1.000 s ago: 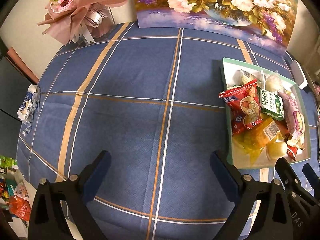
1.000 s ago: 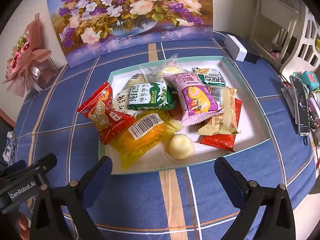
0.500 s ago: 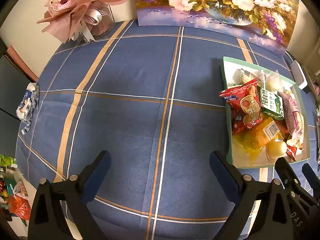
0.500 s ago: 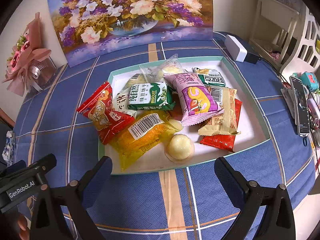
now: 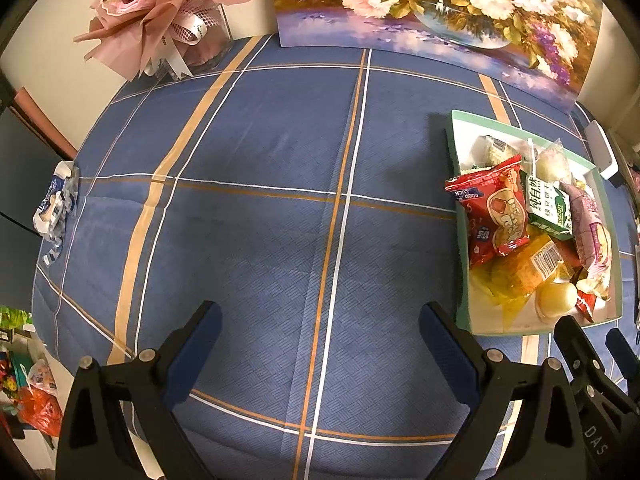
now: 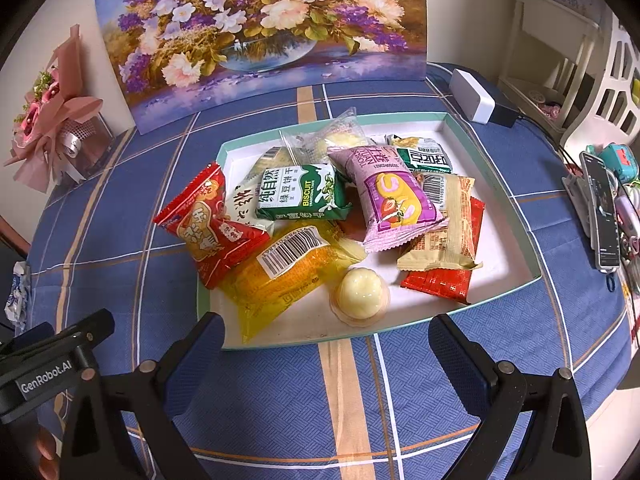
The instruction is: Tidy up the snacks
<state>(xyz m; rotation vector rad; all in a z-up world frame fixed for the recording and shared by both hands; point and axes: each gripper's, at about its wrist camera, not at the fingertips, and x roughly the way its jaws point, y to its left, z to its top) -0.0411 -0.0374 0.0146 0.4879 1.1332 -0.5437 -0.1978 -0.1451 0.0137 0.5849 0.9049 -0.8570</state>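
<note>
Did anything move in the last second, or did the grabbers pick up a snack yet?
Almost nothing changed. The left hand-held gripper drifted very slightly, so its view shifted a little; the right hand-held gripper stayed put in front of the tray. Both remain open and empty. No snack was taken: the red packet, green biscuit pack and round jelly cup lie as before.

Left gripper [image 5: 318, 332] held low over the table [image 5: 260, 220], jaws spread wide, nothing between the blue-padded fingers [image 5: 192, 350]. Right gripper [image 6: 326, 344] likewise spread wide and empty, fingers [image 6: 460, 360] apart, poised just short of the near edge. Seen from the right wrist camera at lower left, the black body of the left gripper, with fingertips of a hand [image 6: 46, 454] wrapped beneath it. Both grippers level, side by side, pointing forward.
</note>
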